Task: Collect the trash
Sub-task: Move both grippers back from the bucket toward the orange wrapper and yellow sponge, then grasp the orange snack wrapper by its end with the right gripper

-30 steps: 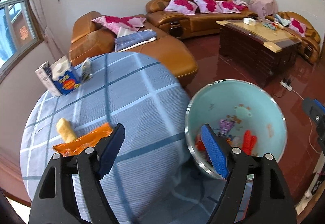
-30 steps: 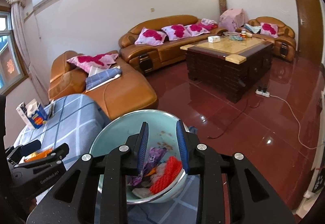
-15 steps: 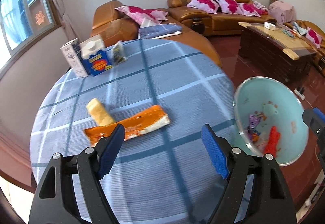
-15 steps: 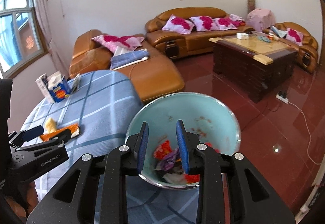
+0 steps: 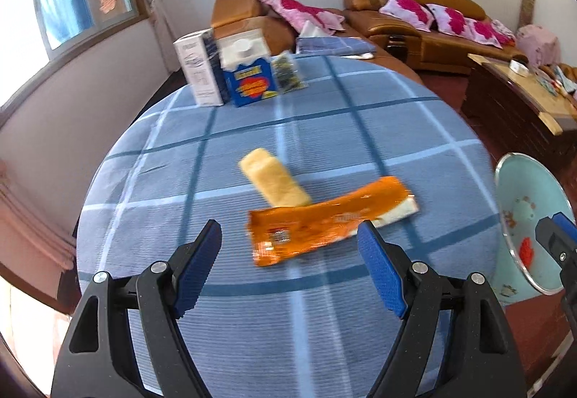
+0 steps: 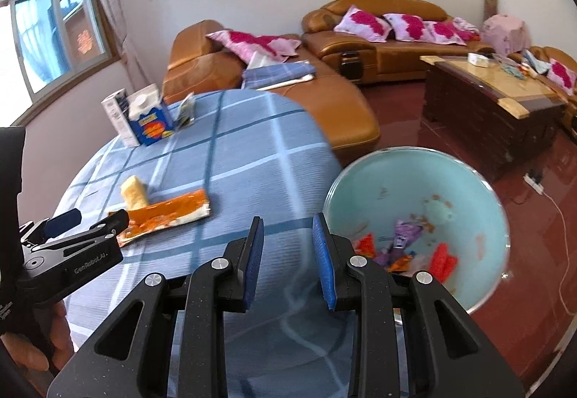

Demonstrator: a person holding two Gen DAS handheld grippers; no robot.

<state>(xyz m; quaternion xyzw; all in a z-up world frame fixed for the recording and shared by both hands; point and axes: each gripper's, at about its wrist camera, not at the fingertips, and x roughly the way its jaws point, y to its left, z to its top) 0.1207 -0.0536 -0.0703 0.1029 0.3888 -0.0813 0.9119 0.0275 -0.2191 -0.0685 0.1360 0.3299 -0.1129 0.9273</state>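
An orange snack wrapper (image 5: 324, 219) lies on the blue checked tablecloth (image 5: 324, 116), with a pale yellow roll (image 5: 274, 178) touching its far edge. My left gripper (image 5: 288, 264) is wide open and empty, just short of the wrapper. The wrapper (image 6: 166, 214), the roll (image 6: 134, 196) and the left gripper (image 6: 83, 223) also show in the right wrist view. A light blue bin (image 6: 450, 178) holding several wrappers stands off the table's right edge. My right gripper (image 6: 287, 257) is partly open and empty, left of the bin's rim.
A white box (image 5: 198, 73), a blue carton (image 5: 249, 77) and a small packet (image 5: 286, 75) stand at the table's far edge. Orange sofas (image 6: 378, 33) and a dark coffee table (image 6: 494, 109) lie beyond. A white power strip and cable (image 6: 537, 181) lie on the red floor.
My left gripper has swung left from over the bin to face the wrapper and roll, which now sit between its fingers. My right gripper has shifted left off the bin.
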